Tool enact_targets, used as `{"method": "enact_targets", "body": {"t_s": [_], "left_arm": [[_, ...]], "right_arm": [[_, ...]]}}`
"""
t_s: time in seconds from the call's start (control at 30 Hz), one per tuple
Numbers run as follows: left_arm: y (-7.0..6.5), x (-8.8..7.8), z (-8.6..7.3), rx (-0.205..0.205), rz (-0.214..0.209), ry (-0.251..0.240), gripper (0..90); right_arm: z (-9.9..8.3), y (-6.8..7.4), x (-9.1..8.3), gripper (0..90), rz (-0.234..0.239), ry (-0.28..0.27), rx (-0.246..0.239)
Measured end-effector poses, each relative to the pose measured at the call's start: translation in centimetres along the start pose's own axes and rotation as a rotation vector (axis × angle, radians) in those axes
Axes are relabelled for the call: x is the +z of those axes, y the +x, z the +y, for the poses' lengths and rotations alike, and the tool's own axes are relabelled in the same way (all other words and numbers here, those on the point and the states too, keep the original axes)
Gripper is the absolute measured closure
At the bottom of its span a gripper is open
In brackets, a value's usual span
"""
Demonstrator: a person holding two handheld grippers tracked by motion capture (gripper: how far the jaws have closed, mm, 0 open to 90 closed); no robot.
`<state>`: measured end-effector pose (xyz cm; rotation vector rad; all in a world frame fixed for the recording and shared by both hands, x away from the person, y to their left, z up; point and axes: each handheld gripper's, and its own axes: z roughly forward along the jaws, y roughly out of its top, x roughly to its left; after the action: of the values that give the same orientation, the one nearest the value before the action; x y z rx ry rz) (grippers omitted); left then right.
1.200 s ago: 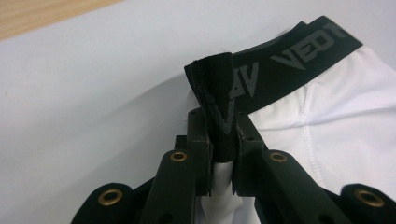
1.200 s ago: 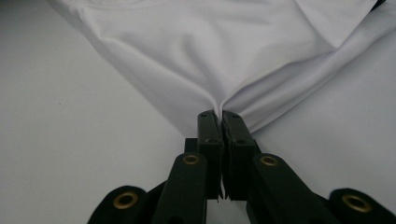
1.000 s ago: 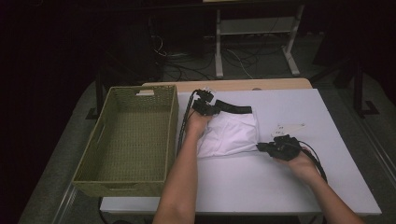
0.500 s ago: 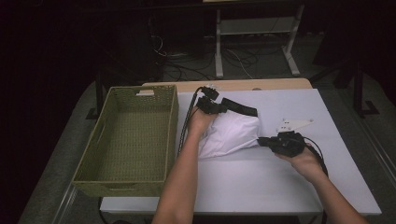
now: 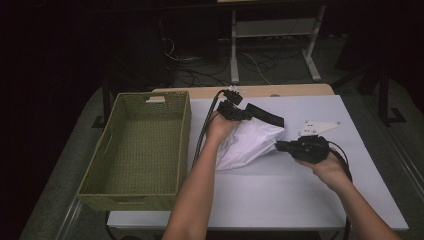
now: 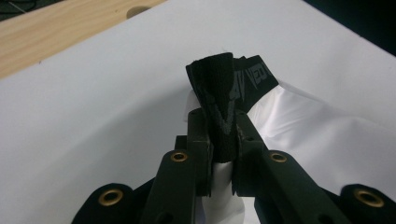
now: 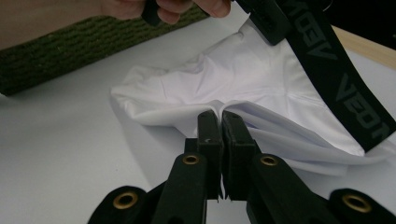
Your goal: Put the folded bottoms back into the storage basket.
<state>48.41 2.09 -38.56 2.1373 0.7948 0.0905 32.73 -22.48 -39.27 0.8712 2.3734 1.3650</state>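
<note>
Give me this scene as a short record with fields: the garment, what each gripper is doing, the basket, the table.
garment: white underwear with a black lettered waistband, partly lifted off the table
left gripper: shut on the waistband
right gripper: shut on a white fabric edge
basket: green woven, nothing inside, left of the garment
table: white top, wooden strip at the far edge

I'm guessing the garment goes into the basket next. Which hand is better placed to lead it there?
Probably left: the left tool, clamping the black waistband, is nearer the basket.
</note>
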Motion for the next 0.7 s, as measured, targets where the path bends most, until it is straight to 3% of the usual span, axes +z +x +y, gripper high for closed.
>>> {"method": "enact_targets", "body": {"t_s": [0.4, 0.7], "left_arm": [[-2.5, -3.1, 3.5, 0.026, -0.041, -0.026, 79.6], [-3.4, -7.1, 5.6, 0.047, -0.029, -0.061, 79.5]], "right_arm": [[3.7, -0.1, -1.6, 85.9, 0.010, -0.059, -0.033], [7.0, 0.2, -2.6, 85.9, 0.022, -0.099, -0.072]]}}
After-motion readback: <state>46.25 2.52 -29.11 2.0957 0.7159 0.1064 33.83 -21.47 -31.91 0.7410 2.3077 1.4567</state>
